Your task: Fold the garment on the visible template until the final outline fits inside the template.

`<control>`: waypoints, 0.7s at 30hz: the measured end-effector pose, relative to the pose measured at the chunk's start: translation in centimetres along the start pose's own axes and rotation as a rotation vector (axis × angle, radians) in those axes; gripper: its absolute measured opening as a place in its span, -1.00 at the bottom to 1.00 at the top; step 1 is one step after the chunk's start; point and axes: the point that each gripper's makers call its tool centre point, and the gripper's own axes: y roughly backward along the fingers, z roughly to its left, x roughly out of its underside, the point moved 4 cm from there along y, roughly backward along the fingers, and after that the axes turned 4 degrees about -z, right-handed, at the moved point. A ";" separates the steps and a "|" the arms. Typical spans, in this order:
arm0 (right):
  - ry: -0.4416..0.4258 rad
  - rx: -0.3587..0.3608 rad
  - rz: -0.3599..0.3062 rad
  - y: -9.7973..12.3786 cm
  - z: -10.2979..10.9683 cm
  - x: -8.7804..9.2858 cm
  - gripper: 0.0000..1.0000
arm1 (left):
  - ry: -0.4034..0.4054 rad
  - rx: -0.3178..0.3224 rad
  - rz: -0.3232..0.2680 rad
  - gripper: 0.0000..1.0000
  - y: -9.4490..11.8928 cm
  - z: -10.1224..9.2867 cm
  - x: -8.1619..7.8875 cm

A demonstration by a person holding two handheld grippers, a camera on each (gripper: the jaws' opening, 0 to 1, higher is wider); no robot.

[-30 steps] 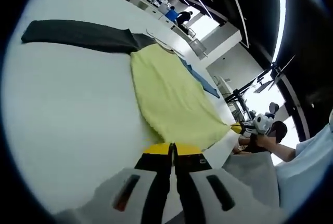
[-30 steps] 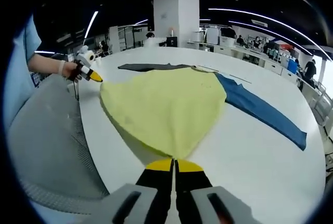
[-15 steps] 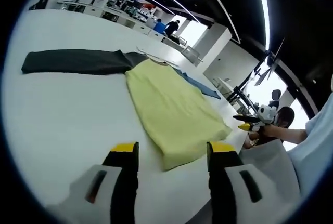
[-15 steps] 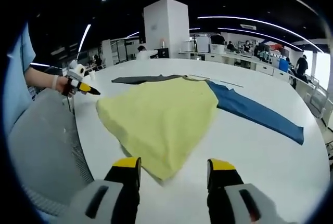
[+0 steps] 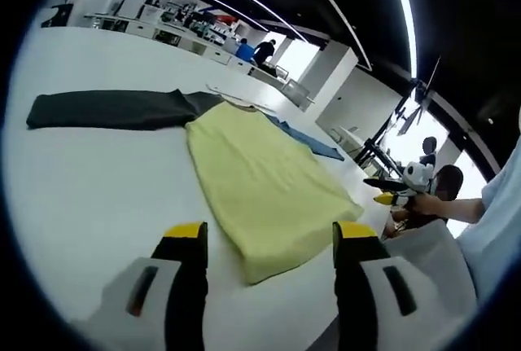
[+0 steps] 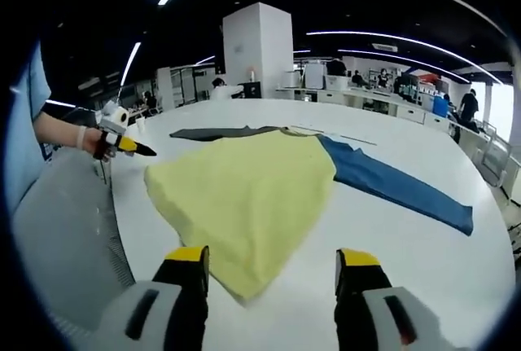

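A garment with a yellow body (image 5: pixel 260 184), one dark grey sleeve (image 5: pixel 106 109) and one blue sleeve (image 5: pixel 316 139) lies flat on the white table (image 5: pixel 89 196). My left gripper (image 5: pixel 269 239) hangs open just short of the near hem corner, holding nothing. The right gripper view shows the yellow body (image 6: pixel 244 192), the blue sleeve (image 6: pixel 399 192) stretched right and the grey sleeve (image 6: pixel 216 133) behind. My right gripper (image 6: pixel 273 260) is open above the other hem corner, apart from the cloth. Each gripper appears in the other's view, held in a hand: right (image 5: pixel 403 192), left (image 6: pixel 120 141).
A grey mesh chair (image 6: pixel 57 237) stands against the table's near edge, seen also as a grey seat (image 5: pixel 423 257). A white pillar (image 6: pixel 259 46) and desks with people stand far behind. Bare tabletop (image 6: pixel 423 261) lies beside the garment.
Both grippers were shut on the yellow hem a second ago; both have opened, let it go and drawn back a little. The hem now rests on the table.
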 end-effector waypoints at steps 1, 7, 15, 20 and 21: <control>-0.001 0.000 0.002 0.0 0.0 0.0 0.29 | 0.000 0.000 -0.003 0.18 0.1 0.0 -0.1; -0.015 0.016 -0.019 0.5 -0.4 -0.6 0.46 | -0.058 -0.013 0.008 0.24 0.5 0.3 -0.4; -0.105 0.077 -0.039 1.0 -1.9 -0.5 0.75 | -0.132 -0.030 0.017 0.50 0.6 0.8 -0.6; -0.103 0.118 -0.067 1.2 -3.0 -0.7 0.97 | -0.150 -0.084 0.004 0.99 0.6 1.8 -0.7; -0.118 0.127 -0.072 1.2 -3.3 -0.7 1.00 | -0.152 -0.085 -0.002 0.95 0.7 1.9 -0.7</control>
